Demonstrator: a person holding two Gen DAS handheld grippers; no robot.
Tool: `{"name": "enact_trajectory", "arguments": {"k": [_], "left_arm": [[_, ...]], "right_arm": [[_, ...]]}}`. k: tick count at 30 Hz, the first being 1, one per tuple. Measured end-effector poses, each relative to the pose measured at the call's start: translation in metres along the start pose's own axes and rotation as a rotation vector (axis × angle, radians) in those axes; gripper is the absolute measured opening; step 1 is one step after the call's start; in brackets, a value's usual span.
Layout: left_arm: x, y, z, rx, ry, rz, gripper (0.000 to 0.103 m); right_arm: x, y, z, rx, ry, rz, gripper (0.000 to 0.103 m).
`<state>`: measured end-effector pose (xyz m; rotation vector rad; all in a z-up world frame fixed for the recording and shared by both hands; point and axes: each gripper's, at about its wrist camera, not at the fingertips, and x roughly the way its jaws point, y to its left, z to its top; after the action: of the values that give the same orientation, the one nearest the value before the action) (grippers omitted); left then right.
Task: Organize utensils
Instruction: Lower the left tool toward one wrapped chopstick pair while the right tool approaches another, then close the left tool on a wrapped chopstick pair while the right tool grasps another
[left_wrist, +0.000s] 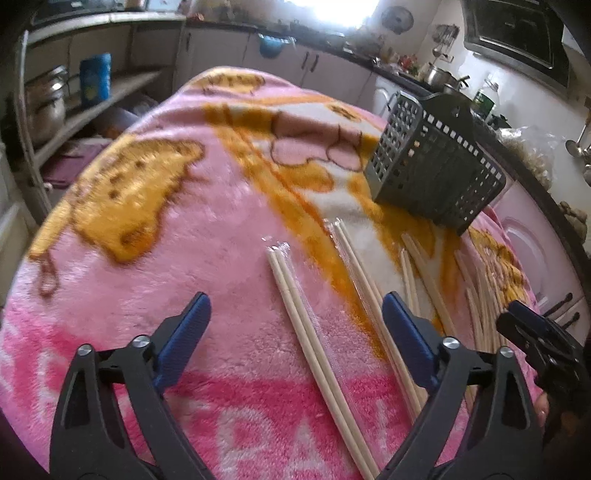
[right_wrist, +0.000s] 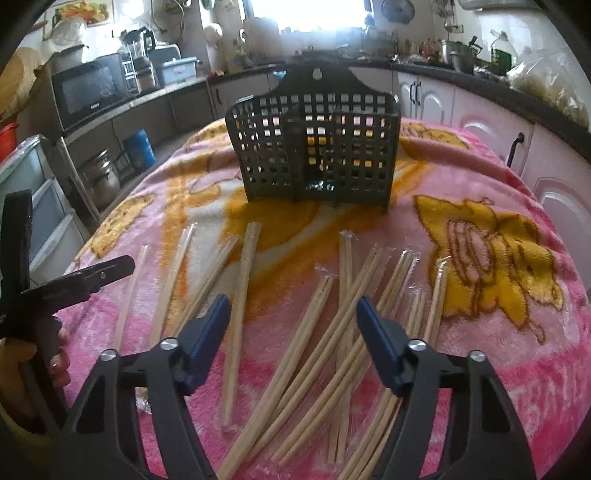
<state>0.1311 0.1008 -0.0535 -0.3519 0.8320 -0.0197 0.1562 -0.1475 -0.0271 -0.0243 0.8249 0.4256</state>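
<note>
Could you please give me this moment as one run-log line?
left gripper open over wrapped chopstick pair | right gripper open above chopstick pile | basket upright

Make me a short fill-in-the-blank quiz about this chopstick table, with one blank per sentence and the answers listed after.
1. The dark slotted utensil basket stands on a blanket that is mostly ____ in color.
2. Both the left gripper and the right gripper have their jaws ____.
3. The chopsticks lie ____ the basket, not inside it.

Answers: pink; open; outside
</note>
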Motion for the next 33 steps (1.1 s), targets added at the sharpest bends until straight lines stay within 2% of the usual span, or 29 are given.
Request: {"name": "enact_trajectory", "arguments": {"k": [8,13,20,24,30,33], "left_arm": [[0.015,0.003,0.009,-0.028,0.051,-0.02,0.063],[0.022,0.008,0.02,-0.052,0.08,-0.016,0.048],[0.031,0.013,0.03,-0.05,0.093,0.002,0.012],[0.031,0.016,0.033,-0.051,0.083,-0.012,0.005],[0.026,0.009,0.04,-0.021,0.065,-0.043,0.004],[0.019,0.001,0.045,0.0,0.046,-0.062,0.003]], "right_arm": [[0.027,-0.006,0.014,0.029,0.127,0.024,0.049],[0.037,-0.012,0.019,0.057,0.182,0.033,0.048],[0.05,-0.017,0.025,0.084,0.257,0.068,0.045],[0.055,-0.02,0.032,0.101,0.285,0.077,0.041],[0.067,-0.028,0.041,0.141,0.338,0.084,0.034],[0.069,-0.031,0.045,0.134,0.348,0.077,0.023]]}}
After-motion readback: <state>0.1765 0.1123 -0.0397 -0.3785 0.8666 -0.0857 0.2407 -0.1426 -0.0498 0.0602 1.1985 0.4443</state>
